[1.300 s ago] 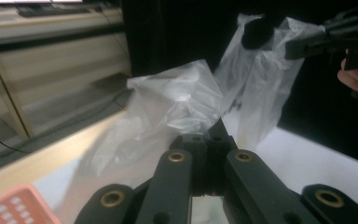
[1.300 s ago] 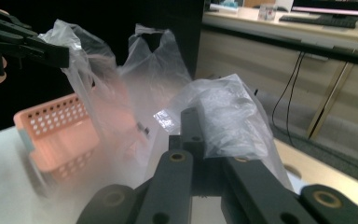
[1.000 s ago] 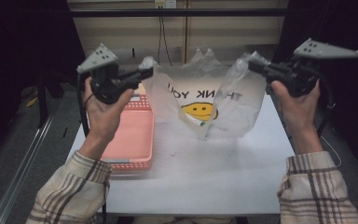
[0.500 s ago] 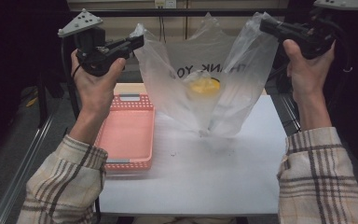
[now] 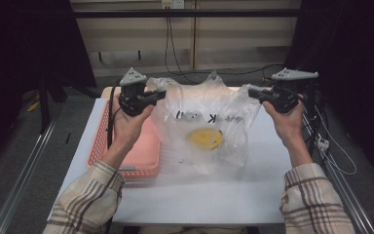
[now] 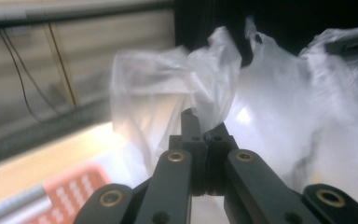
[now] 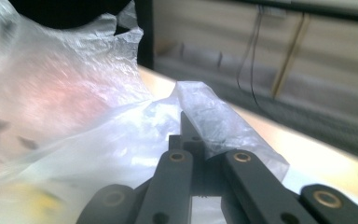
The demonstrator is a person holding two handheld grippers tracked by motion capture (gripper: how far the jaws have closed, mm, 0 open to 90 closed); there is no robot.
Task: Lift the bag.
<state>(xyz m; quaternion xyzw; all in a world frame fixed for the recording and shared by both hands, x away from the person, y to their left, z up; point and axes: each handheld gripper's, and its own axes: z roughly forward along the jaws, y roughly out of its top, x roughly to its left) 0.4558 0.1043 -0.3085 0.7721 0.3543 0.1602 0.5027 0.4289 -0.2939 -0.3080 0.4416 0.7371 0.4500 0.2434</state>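
Observation:
A clear plastic bag (image 5: 209,126) with black lettering and a yellow smiley face (image 5: 205,138) hangs stretched between both grippers over the white table (image 5: 195,200). My left gripper (image 5: 161,94) is shut on the bag's left handle (image 6: 200,102). On the other side my right gripper (image 5: 251,91) is shut on the right handle (image 7: 209,116). The bag's bottom rests on the table. In the left gripper view the black jaws (image 6: 200,140) are pressed together with film between them; in the right gripper view the jaws (image 7: 193,135) pinch the film likewise.
A pink plastic basket (image 5: 126,156) lies on the table's left side, partly under the bag and the left forearm. Metal rails run along both sides of the table. Cables hang at the back wall and right edge.
Both hands rose with the bag, lifting it off the table, then came down again; the bag now sits lower, with its bottom on the table.

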